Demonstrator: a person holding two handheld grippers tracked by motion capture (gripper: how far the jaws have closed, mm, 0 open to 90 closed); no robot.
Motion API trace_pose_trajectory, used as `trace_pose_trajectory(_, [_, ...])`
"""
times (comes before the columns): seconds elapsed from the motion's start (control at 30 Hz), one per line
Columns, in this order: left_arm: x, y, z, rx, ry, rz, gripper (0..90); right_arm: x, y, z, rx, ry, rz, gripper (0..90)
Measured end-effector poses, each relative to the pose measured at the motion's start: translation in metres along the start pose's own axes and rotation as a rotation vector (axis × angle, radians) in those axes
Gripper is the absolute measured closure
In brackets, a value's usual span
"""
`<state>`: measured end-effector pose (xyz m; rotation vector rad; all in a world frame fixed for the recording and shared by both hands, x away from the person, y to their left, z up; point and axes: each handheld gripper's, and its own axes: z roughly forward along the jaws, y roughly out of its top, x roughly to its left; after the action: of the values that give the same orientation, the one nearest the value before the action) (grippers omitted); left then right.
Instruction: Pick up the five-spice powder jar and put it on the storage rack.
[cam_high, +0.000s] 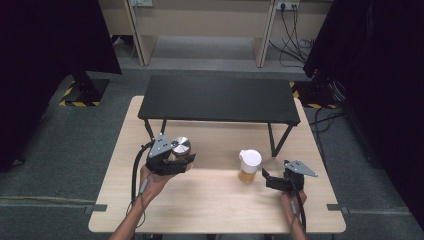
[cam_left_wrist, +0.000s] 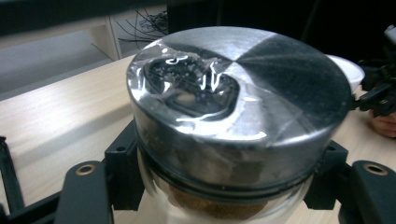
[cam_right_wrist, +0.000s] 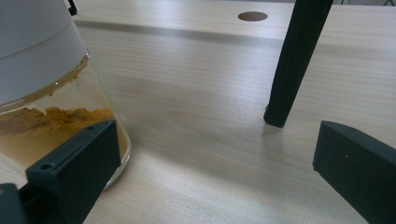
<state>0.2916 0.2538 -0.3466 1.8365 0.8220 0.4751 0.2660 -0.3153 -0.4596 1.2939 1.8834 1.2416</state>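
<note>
My left gripper (cam_high: 184, 159) is shut on a glass jar with a brushed metal lid (cam_high: 181, 146), held above the left half of the wooden table (cam_high: 215, 202). In the left gripper view the metal-lidded jar (cam_left_wrist: 238, 93) sits between the two black jaws of the left gripper (cam_left_wrist: 224, 191), with brown contents under the lid. A second glass jar with a white lid (cam_high: 249, 165) and orange powder stands on the table right of centre. My right gripper (cam_high: 266, 179) is open just right of it. In the right gripper view the white-lidded jar (cam_right_wrist: 46, 93) stands beside the left jaw, outside the gap of the right gripper (cam_right_wrist: 210, 135).
A low black shelf (cam_high: 220, 97) on thin legs spans the back of the table. One of its legs (cam_right_wrist: 294, 60) stands ahead of my right gripper. Dark curtains hang at both sides, and cables lie on the floor at the back right.
</note>
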Motion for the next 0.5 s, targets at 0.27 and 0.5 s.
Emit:
trace_pose_trajectory(0.27, [0.009,0.04,-0.009,0.019,-0.002,0.012,30.8,0.0,0.0,0.0,0.001,0.0,0.0,0.8])
trace_pose_trajectory(0.5, [0.017,0.069,-0.021,0.02,-0.006,-0.006,30.9,0.0,0.0,0.0,0.001,0.001,0.001,0.8])
